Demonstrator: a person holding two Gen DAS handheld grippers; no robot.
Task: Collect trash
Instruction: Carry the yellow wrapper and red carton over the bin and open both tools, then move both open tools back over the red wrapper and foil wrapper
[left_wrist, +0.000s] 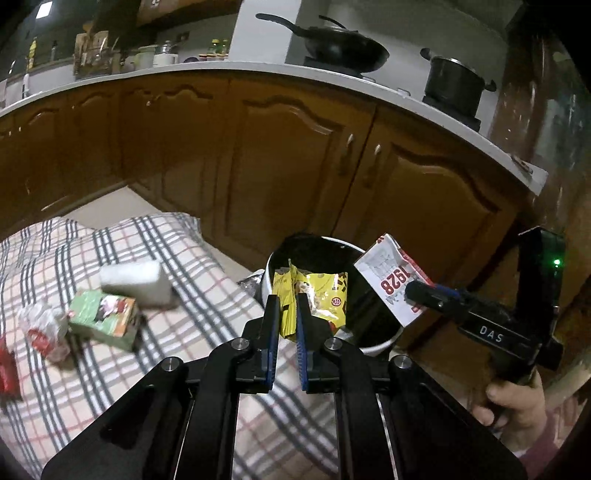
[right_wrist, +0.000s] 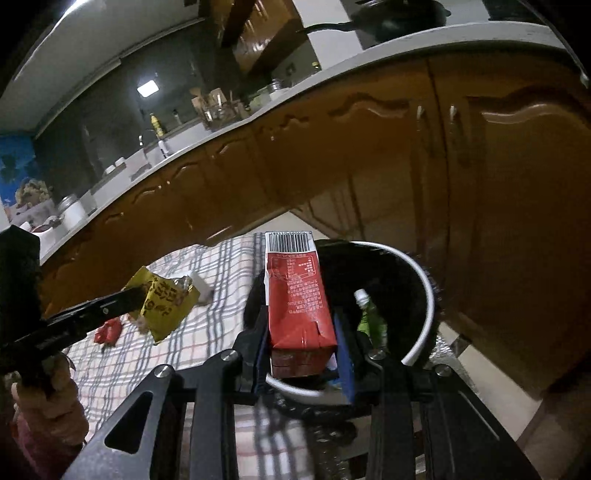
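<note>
Beyond both tongs the black-lined bin (right_wrist: 413, 266) gapes, so the red carton (right_wrist: 299, 295) pinched in the right tongs (right_wrist: 301, 350) could strike its near rim and tumble out, while the limp yellow wrapper (left_wrist: 314, 295) nipped by the left tongs (left_wrist: 286, 314) might slip onto the checked desk (left_wrist: 147, 369).

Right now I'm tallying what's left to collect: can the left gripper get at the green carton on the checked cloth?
Probably not yet: the left gripper is shut on the yellow wrapper. Nothing covers the green carton.
</note>
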